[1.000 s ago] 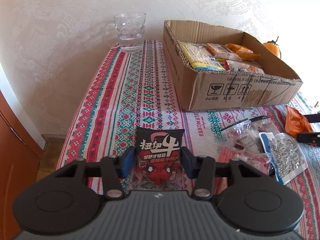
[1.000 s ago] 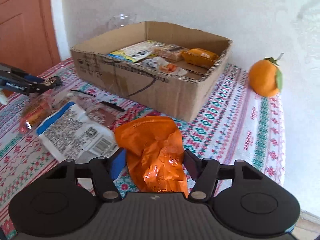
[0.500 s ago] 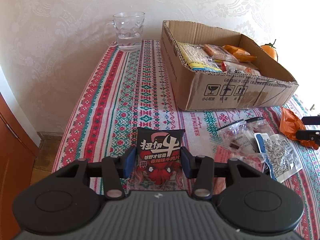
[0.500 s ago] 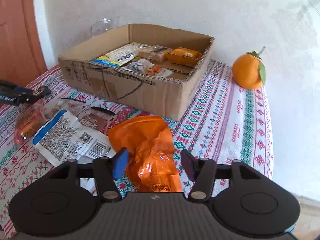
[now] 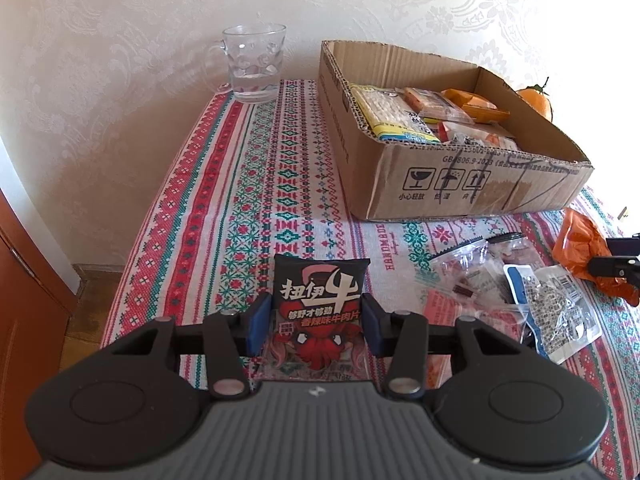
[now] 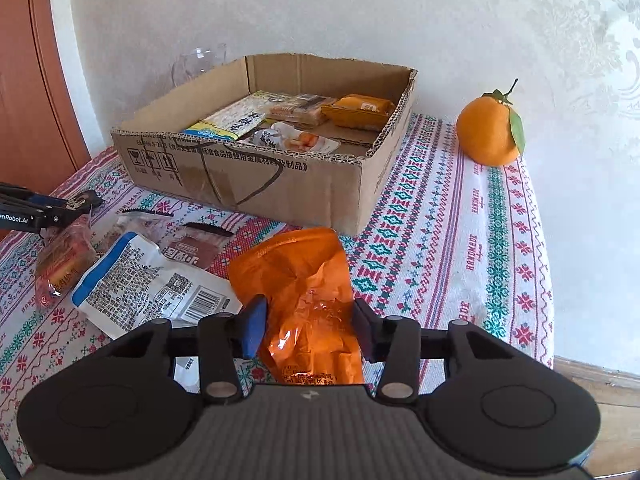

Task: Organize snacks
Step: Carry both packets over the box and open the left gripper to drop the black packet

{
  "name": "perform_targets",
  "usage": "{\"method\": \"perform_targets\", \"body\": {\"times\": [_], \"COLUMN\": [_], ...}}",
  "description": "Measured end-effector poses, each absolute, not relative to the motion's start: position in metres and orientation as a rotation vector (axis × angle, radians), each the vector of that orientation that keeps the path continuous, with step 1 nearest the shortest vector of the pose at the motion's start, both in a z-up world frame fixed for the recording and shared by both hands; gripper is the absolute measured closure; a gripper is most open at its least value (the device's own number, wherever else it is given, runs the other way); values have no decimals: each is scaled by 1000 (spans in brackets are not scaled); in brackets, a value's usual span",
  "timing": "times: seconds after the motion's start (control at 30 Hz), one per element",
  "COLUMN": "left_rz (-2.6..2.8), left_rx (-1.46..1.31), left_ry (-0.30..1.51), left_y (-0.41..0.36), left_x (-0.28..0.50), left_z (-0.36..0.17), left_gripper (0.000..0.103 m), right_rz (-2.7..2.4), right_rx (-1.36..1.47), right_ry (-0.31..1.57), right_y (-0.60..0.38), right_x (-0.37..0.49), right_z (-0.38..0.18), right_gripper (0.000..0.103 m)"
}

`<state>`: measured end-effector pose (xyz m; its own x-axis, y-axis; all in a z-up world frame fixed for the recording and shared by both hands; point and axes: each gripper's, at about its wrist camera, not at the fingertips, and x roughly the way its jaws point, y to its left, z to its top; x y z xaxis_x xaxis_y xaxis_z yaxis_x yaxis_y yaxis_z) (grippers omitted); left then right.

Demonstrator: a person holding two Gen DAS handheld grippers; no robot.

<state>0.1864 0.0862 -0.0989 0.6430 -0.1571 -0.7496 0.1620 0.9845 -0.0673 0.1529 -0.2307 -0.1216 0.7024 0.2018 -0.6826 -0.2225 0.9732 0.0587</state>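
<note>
Snacks sit in both my tools: left hand-held gripper [image 5: 316, 322] pinches the black packet [image 5: 320, 300] above the surface [image 5: 240, 200]. Right hand-held gripper [image 6: 308, 330] has just closed, clamping the orange bag [image 6: 304, 292] near the box [image 6: 280, 184].

Bright daylight from right; glare there; fisheye-curved edges
</note>
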Motion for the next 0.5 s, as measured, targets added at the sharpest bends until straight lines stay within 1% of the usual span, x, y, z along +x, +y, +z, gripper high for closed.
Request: {"method": "perform_targets", "body": {"times": [0.23,0.5], "left_rz": [-208,-271], "left_rx": [32,49], "left_ry": [866,885], "left_y": [86,82], "left_x": [183,174], "left_z": [-86,-61], "left_gripper": [57,57], "right_rz": [233,249], "right_rx": [8,-3], "right_ry": [775,755], "right_y": [-239,-242], "right_x": [145,135], "right_z": [-104,-72], "right_gripper": [52,52]}}
